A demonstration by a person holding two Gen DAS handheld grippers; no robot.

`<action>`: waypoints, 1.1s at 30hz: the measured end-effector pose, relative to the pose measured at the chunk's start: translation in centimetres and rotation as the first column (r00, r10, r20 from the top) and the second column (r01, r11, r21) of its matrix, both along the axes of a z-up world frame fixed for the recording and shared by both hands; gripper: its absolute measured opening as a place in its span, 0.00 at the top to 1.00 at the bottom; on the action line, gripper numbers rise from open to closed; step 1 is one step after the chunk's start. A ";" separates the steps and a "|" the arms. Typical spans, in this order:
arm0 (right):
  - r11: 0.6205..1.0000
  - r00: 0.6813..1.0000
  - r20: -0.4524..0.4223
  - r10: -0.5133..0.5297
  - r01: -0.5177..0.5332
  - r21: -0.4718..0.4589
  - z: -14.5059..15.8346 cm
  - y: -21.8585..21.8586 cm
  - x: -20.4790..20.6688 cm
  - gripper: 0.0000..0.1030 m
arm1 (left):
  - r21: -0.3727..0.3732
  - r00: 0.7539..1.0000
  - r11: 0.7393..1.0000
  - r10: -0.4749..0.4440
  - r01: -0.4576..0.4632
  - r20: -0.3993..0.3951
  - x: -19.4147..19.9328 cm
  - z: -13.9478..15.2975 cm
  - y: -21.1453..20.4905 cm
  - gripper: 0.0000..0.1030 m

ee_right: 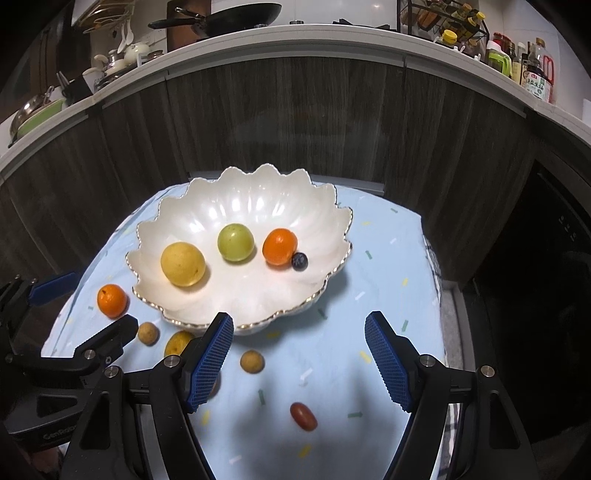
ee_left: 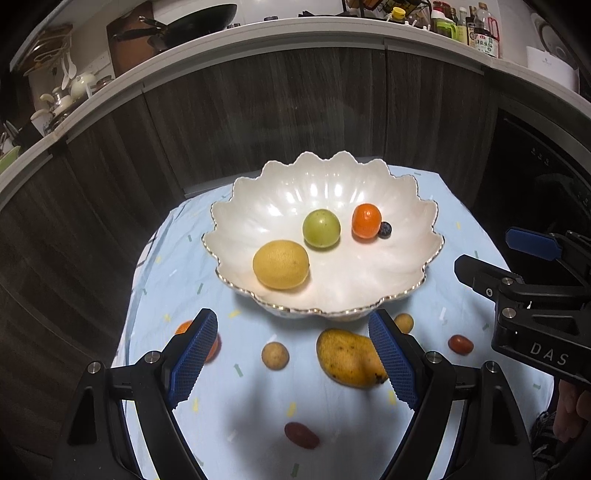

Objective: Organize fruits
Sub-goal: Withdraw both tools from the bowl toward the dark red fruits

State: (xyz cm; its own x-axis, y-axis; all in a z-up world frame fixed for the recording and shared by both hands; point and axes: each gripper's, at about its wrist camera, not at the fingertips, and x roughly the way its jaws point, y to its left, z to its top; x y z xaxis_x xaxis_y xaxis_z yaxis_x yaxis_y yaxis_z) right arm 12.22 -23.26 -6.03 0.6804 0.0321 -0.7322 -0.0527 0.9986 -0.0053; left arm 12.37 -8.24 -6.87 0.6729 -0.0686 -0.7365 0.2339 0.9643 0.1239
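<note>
A white scalloped bowl (ee_left: pixel 258 206) (ee_right: pixel 207 206) on a light blue cloth holds a lemon (ee_left: pixel 280 264), a green fruit (ee_left: pixel 321 228), an orange (ee_left: pixel 366 220) and a blueberry (ee_left: pixel 385 229). In front of it lie a mango (ee_left: pixel 347 360), two small tan fruits (ee_left: pixel 274 355) (ee_left: pixel 403 322), two red dates (ee_left: pixel 301 435) (ee_left: pixel 460 344) and an orange (ee_right: pixel 112 300). My left gripper (ee_left: pixel 293 356) is open above the cloth, the mango by its right finger. My right gripper (ee_right: pixel 299 356) is open and empty; a tan fruit (ee_right: pixel 252 361) and a date (ee_right: pixel 303 416) lie between its fingers.
The cloth-covered table (ee_left: pixel 458 229) stands against dark wood cabinets (ee_left: pixel 295 110). A counter (ee_right: pixel 295 33) above carries a wok, bottles and crockery. A dark appliance (ee_right: pixel 546 258) stands to the right. The right gripper (ee_left: pixel 517 280) shows at the right in the left view.
</note>
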 end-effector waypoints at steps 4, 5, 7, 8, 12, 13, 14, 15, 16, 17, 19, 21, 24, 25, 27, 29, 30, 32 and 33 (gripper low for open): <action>1.000 1.000 -0.011 0.003 -0.003 -0.002 -0.6 0.2 -0.6 0.28 | 0.002 1.000 1.000 0.002 -0.002 -0.005 -0.7 -0.4 0.2 0.18; 1.000 1.000 -0.014 0.003 -0.003 -0.001 -0.7 0.2 -0.8 0.28 | 0.003 1.000 1.000 0.002 -0.002 -0.007 -0.9 -0.5 0.3 0.18; 1.000 1.000 -0.021 0.002 -0.002 -0.001 -1.0 0.4 -1.0 0.28 | 0.004 1.000 1.000 0.004 -0.004 -0.009 -1.3 -0.7 0.3 0.18; 1.000 1.000 -0.025 0.000 0.000 -0.001 -1.3 0.4 -1.2 0.28 | 0.005 1.000 1.000 0.004 -0.004 -0.011 -1.4 -0.8 0.4 0.18; 1.000 0.999 -0.034 -0.004 0.004 -0.003 -1.8 0.4 -1.8 0.28 | 0.007 1.000 1.000 0.007 -0.007 -0.021 -2.0 -1.4 0.6 0.18; 1.000 0.999 -0.037 -0.005 0.005 -0.002 -1.9 0.4 -1.9 0.28 | 0.007 1.000 1.000 0.007 -0.007 -0.022 -2.1 -1.5 0.6 0.18; 1.000 0.999 -0.040 -0.006 0.006 -0.003 -2.1 0.5 -2.0 0.28 | 0.007 1.000 1.000 0.007 -0.006 -0.023 -2.3 -1.7 0.7 0.18; 1.000 0.999 -0.042 -0.006 0.006 -0.004 -2.3 0.5 -2.1 0.28 | 0.007 1.000 1.000 0.007 -0.007 -0.025 -2.4 -1.8 0.7 0.18; 1.000 0.999 -0.045 -0.006 0.005 -0.005 -2.4 0.5 -2.2 0.28 | 0.006 1.000 1.000 0.008 -0.008 -0.028 -2.5 -2.0 0.8 0.18; 1.000 0.999 -0.046 -0.006 0.006 -0.007 -2.5 0.6 -2.3 0.28 | 0.003 0.999 1.000 0.011 -0.011 -0.031 -2.6 -2.1 0.8 0.18; 1.000 0.999 -0.047 -0.008 0.008 -0.007 -2.7 0.6 -2.5 0.28 | 0.000 0.999 1.000 0.012 -0.012 -0.032 -2.8 -2.4 0.9 0.18; 1.000 0.999 -0.048 -0.012 0.011 -0.010 -2.9 0.7 -2.7 0.28 | 0.002 1.000 1.000 0.011 -0.011 -0.024 -3.1 -2.6 0.9 0.18; 1.000 0.999 -0.046 -0.018 0.017 -0.022 -3.3 0.7 -2.9 0.28 | 0.000 1.000 1.000 0.016 -0.016 -0.022 -3.5 -3.0 1.0 0.18; 1.000 0.999 -0.047 -0.020 0.018 -0.024 -3.4 0.7 -3.0 0.28 | -0.002 1.000 1.000 0.017 -0.017 -0.023 -3.5 -3.2 1.0 0.18; 0.999 0.999 -0.047 -0.025 0.024 -0.024 -3.7 0.7 -3.0 0.28 | -0.001 0.999 1.000 0.020 -0.020 -0.025 -3.8 -3.6 1.0 0.18; 0.999 0.999 -0.044 -0.031 0.030 -0.027 -4.0 0.7 -3.2 0.28 | 0.000 0.999 1.000 0.025 -0.025 -0.025 -4.1 -3.9 1.1 0.18; 0.999 0.999 -0.042 -0.035 0.034 -0.029 -4.1 0.7 -3.3 0.28 | 0.000 0.999 1.000 0.026 -0.026 -0.026 -4.2 -4.1 1.1 0.18; 0.999 0.998 -0.042 -0.043 0.041 -0.030 -4.5 0.6 -3.4 0.28 | 0.004 0.999 1.000 0.027 -0.027 -0.029 -4.3 -4.4 1.1 0.18; 0.999 0.998 -0.044 -0.046 0.044 -0.031 -4.7 0.5 -3.4 0.28 | 0.007 0.999 1.000 0.029 -0.028 -0.026 -4.4 -4.5 1.1 0.18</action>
State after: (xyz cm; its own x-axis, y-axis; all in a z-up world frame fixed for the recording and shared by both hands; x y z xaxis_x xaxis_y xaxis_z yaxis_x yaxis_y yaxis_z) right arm 8.77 -22.73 -10.71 0.6469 -0.0200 -0.7623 -0.0086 0.9994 -0.0335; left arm 7.98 -7.18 -11.40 0.6550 -0.0447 -0.7543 0.2096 0.9698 0.1245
